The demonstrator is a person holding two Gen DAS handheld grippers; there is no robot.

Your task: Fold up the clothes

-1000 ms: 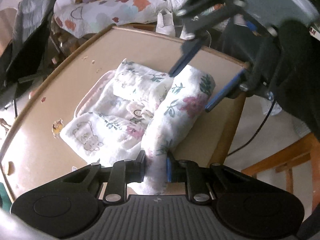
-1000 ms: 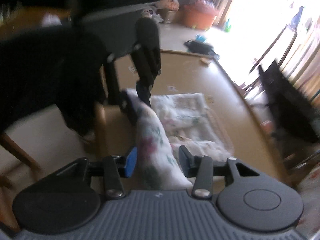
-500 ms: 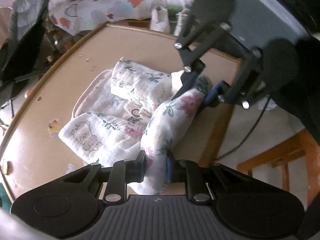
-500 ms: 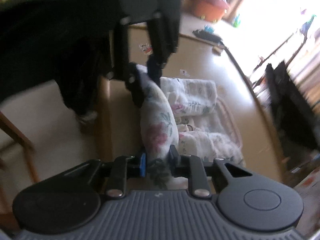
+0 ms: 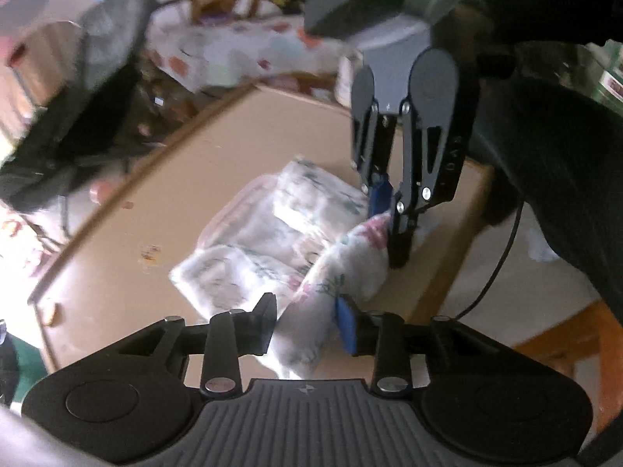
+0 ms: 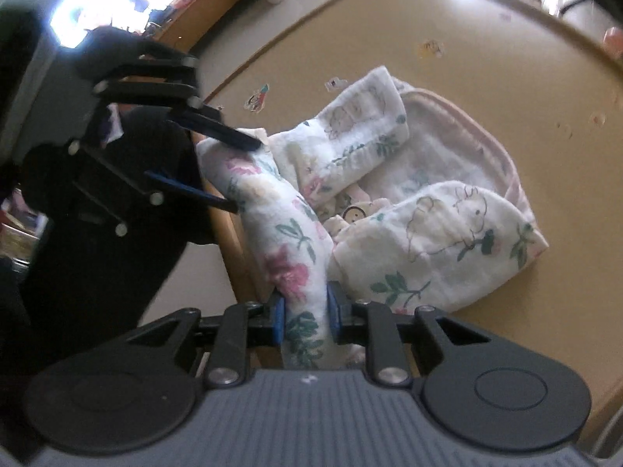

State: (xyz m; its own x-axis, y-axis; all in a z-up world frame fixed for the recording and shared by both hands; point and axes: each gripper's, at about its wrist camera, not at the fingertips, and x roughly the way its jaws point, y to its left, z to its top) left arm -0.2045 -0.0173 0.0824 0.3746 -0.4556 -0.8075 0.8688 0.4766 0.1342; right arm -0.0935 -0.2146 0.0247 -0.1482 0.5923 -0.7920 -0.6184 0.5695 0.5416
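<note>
Right gripper [image 6: 304, 313] pinches the near end of the floral garment [image 6: 389, 210]'s rolled edge; left gripper [image 5: 305, 321] jaws are opening, cloth between them. The garment lies on the tan table [image 6: 486, 58] near its edge. Judged mid-fold: next, lay the roll over the body.

Each view is taken from close behind its own gripper and is aimed steeply down at the table [image 5: 187, 210] [image 6: 486, 89]. The same floral garment [image 5: 272, 241] [image 6: 389, 194] is seen from opposite ends, and each gripper is shown in the other view.
</note>
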